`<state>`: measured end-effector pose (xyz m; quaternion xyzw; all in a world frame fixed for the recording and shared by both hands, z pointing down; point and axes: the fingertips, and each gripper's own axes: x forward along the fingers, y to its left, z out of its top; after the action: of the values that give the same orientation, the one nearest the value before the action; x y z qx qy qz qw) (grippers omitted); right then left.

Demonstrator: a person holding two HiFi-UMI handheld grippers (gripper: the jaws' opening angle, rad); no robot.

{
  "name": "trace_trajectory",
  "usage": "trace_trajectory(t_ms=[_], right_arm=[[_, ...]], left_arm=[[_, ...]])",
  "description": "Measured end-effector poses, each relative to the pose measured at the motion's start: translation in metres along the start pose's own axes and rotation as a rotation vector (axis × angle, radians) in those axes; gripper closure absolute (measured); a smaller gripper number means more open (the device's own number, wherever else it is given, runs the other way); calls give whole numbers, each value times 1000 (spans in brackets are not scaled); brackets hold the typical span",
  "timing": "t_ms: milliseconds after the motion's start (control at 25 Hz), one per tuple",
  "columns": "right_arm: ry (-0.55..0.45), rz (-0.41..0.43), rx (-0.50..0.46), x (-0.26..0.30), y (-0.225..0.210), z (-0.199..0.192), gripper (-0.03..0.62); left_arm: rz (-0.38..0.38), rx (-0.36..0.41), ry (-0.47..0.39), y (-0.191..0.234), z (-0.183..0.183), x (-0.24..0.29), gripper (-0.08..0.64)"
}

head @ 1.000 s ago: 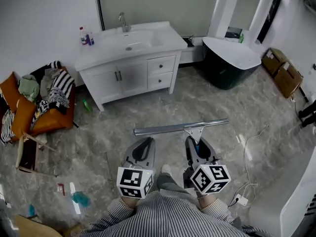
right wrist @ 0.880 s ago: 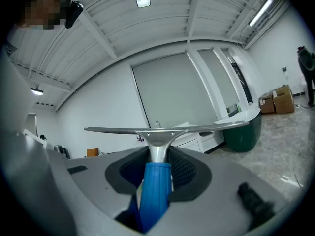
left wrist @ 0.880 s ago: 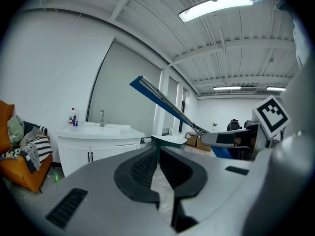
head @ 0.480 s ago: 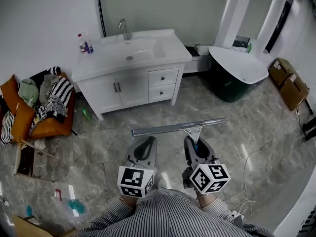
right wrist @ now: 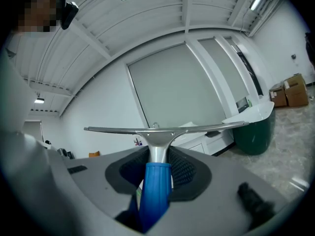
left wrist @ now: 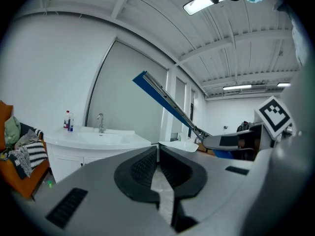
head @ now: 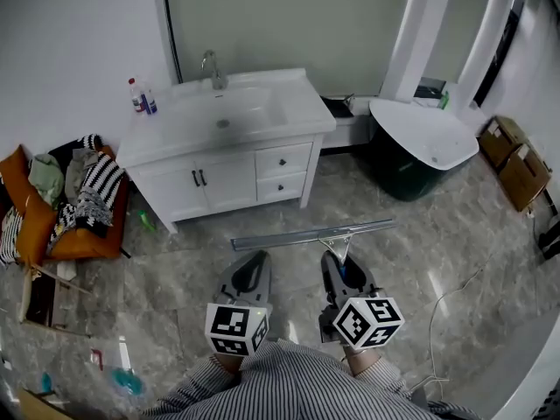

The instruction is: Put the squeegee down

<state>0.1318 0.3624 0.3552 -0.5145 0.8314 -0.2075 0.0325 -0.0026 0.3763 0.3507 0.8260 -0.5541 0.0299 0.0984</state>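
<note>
While the right gripper (head: 339, 266) grasps the squeegee (head: 311, 232) by its blue handle, blade aloft at 12 o'clock, the left gripper (head: 252, 262) is clenched, empty; nothing is set down yet.

The right tool (head: 339, 259) hides the handle end of the squeegee (head: 311, 233).

On the long metal squeegee (right wrist: 156, 146), a blue handle and a silvery blade are seen. The stone floor tiles (head: 437, 252) are veined in grey. At eleven o'clock the glossy vanity cabinet (head: 227, 169) is white. At nine o'clock a black-and-white striped cloth (head: 92, 191) is laid over what seems an orange chair (head: 39, 230).
</note>
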Motion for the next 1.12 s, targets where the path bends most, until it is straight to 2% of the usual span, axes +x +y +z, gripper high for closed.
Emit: trace_trajectory(t_ms=[280,680,1120], right_arm=[[17,-25,23,8,-26,-3,472],[23,-54,34,54,-50,7,472],[21,-56,3,149,-59,36,472]], left_arm=[[-22,-7,40,-9,-9,23,532],[-47,-24,56,14,-6,76,532],[-61,-49,54,73,20,156,532]])
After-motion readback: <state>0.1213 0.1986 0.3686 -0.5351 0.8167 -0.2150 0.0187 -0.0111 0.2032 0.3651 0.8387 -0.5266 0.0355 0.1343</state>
